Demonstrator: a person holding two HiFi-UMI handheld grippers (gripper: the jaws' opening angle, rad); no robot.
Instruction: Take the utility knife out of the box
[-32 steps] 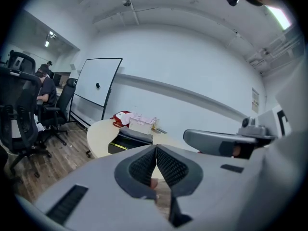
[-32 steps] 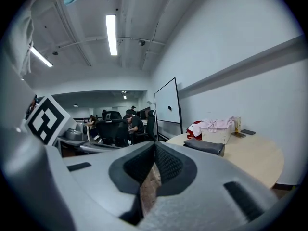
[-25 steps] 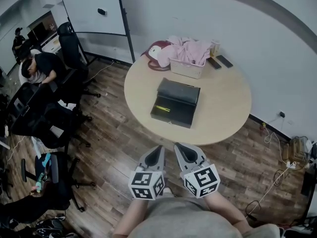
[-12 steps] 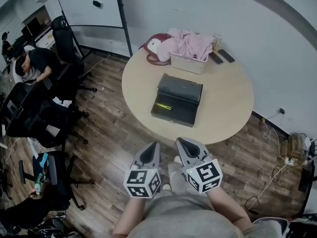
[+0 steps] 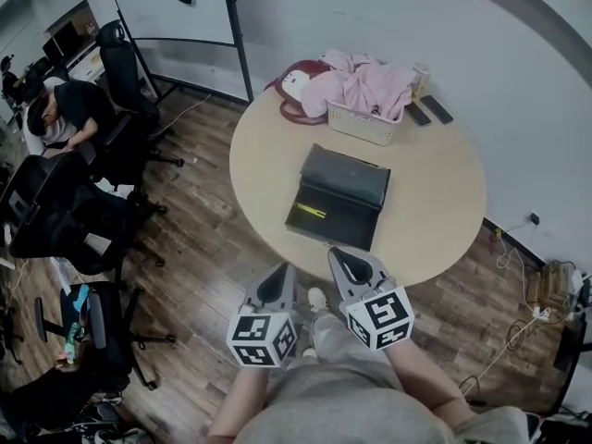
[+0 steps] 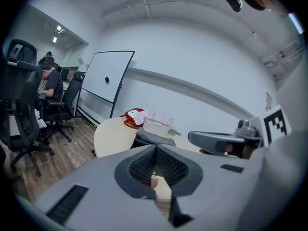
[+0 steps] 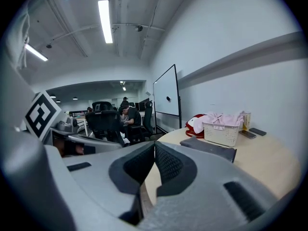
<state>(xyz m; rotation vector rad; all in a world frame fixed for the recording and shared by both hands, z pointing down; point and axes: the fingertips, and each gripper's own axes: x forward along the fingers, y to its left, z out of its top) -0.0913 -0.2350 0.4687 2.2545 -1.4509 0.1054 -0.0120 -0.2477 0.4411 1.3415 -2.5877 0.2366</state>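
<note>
Round pale table [image 5: 435,220] near the curved wall. At its far edge: white basket [image 5: 363,123] w/ pink cloth [image 5: 370,81] heaped on top, red-and-white bag-like thing [image 5: 294,89] just left of it, two dark phones [image 5: 427,112] just right. Whiteboard [image 5: 171,7] beyond. Left side of room: black office chairs [image 5: 55,220], person [image 5: 60,118] hunched at a desk. Wood-plank floor [image 5: 199,248]; cables [image 5: 541,303] by right wall.

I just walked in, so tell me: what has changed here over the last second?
The left claw and right claw moved forward toward the round table; the right one's tip now shows at its near edge. Nothing was grabbed or let go: both stay shut and empty. The open black box lies where it was.
</note>
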